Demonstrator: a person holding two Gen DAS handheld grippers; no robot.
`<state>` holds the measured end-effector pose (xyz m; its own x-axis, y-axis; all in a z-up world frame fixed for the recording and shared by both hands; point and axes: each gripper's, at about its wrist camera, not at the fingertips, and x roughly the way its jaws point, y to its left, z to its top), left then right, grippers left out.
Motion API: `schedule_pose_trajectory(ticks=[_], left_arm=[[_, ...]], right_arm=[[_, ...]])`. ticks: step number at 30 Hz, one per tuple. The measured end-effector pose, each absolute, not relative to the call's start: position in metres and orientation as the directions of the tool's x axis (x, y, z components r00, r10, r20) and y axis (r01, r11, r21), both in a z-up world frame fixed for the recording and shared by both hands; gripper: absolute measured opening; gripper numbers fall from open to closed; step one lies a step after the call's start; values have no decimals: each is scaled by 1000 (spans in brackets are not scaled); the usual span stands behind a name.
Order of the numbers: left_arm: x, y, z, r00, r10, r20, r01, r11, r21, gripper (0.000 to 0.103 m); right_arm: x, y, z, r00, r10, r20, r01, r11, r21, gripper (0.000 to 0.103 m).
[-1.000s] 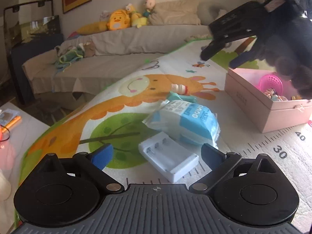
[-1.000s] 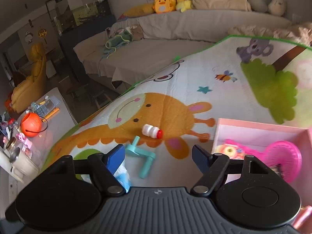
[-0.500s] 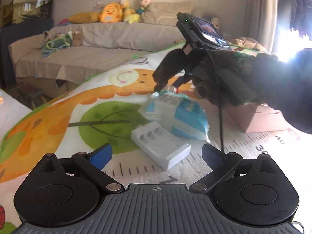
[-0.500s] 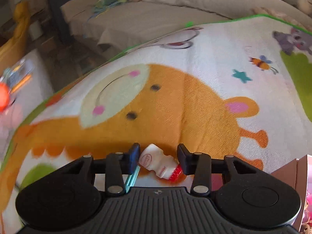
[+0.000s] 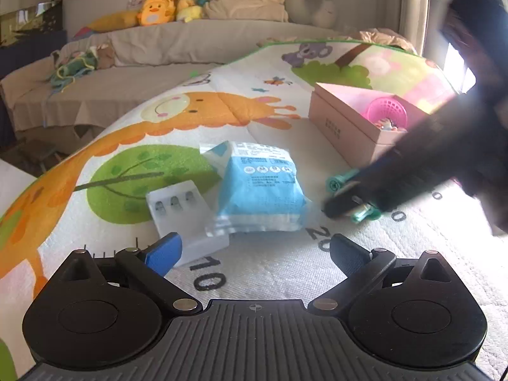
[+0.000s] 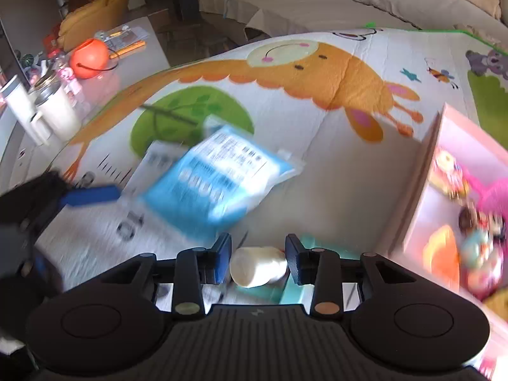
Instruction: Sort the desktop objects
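In the left wrist view, the left gripper (image 5: 255, 249) is held spread over "10" and "20" printed on the giraffe mat (image 5: 279, 273) before a blue packet (image 5: 260, 187), while in the right wrist view the right gripper (image 6: 257, 258), closing, is seen pinching a small white bottle (image 6: 257, 266) beside the pink box (image 6: 422, 190).

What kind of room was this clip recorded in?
Most likely a home living room used as a play space: a beige sofa with plush toys along the wall, a cartoon giraffe play mat as the work surface, and a pink box holding toys.
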<state>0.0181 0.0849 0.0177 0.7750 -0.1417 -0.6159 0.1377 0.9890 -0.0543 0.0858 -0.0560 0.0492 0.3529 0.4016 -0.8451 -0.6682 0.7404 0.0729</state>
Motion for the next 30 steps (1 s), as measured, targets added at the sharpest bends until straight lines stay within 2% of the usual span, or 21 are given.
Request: schedule_pose_trajectory(ticks=[4, 6, 8, 14, 17, 21, 25, 30], left_arm=[[16, 77, 20, 765, -128, -632, 135, 990, -37, 102], [15, 72, 22, 765, -122, -632, 139, 990, -23, 102], [13, 66, 25, 771, -126, -624, 151, 988, -13, 102], [4, 37, 35, 780, -224, -584, 260, 965, -23, 102], [4, 12, 32, 780, -247, -574, 310, 951, 12, 102], [14, -10, 19, 778, -197, -597, 296, 952, 72, 102], [24, -16, 8, 777, -123, -617, 249, 961, 121, 102], [37, -16, 8, 768, -132, -627, 235, 968, 84, 102]], right_arm=[[61, -96, 47, 402, 412, -818, -630, 772, 79, 38], [52, -117, 49, 453, 408, -793, -598, 799, 69, 45], [44, -139, 51, 510, 406, -758, -553, 830, 73, 65], [21, -191, 38, 657, 346, -670, -407, 911, 72, 91], [16, -210, 23, 687, 309, -657, -319, 942, 108, 93], [18, -224, 6, 695, 250, -674, -231, 965, 120, 99], [17, -222, 2, 698, 247, -672, -232, 966, 115, 103], [17, -210, -2, 693, 194, -695, -234, 971, 38, 103]])
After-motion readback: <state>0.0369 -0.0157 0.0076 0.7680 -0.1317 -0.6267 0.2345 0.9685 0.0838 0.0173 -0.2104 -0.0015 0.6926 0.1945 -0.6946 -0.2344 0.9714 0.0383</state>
